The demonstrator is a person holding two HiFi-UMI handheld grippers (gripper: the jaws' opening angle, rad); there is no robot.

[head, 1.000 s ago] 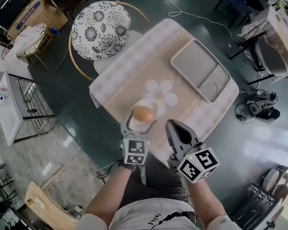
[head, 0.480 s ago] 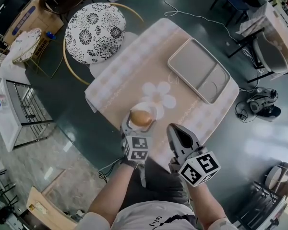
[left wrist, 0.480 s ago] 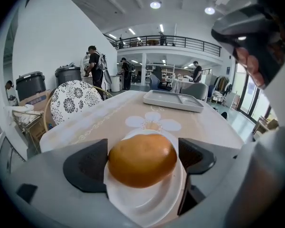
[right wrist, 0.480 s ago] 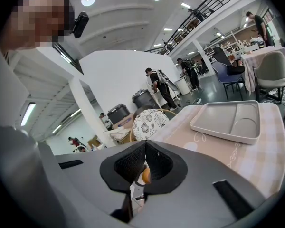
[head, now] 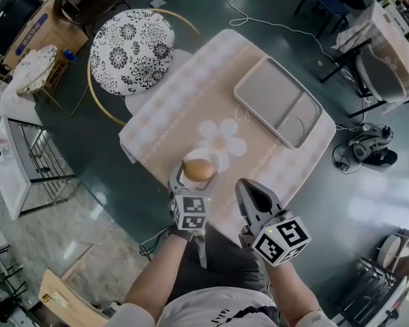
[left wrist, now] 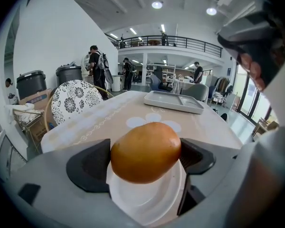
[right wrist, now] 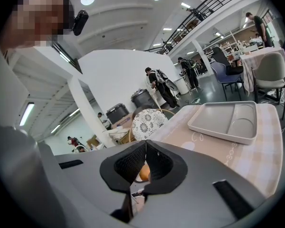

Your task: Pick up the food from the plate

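An orange-brown rounded piece of food (head: 199, 170) (left wrist: 146, 152) lies on a small white plate (head: 216, 157) (left wrist: 147, 204) near the front edge of the table. My left gripper (head: 198, 176) (left wrist: 145, 159) reaches round it. Its jaws have just been opening and stand wide, one black pad (left wrist: 92, 165) on each side of the food, which still rests on the plate. My right gripper (head: 248, 189) (right wrist: 143, 148) hovers just to the right, over the table's front edge, with its pads together and nothing in them. Through its jaws I glimpse the food (right wrist: 143, 173).
A grey compartment tray (head: 278, 101) (left wrist: 173, 101) (right wrist: 225, 120) lies at the far right of the beige cloth (head: 170, 114) with a white flower print (head: 221, 138). A patterned round stool (head: 126, 43) stands beyond the table's left corner. People stand in the hall behind.
The left gripper has sunk a little around the food and its jaws stand wider. The right gripper has stayed where it was.
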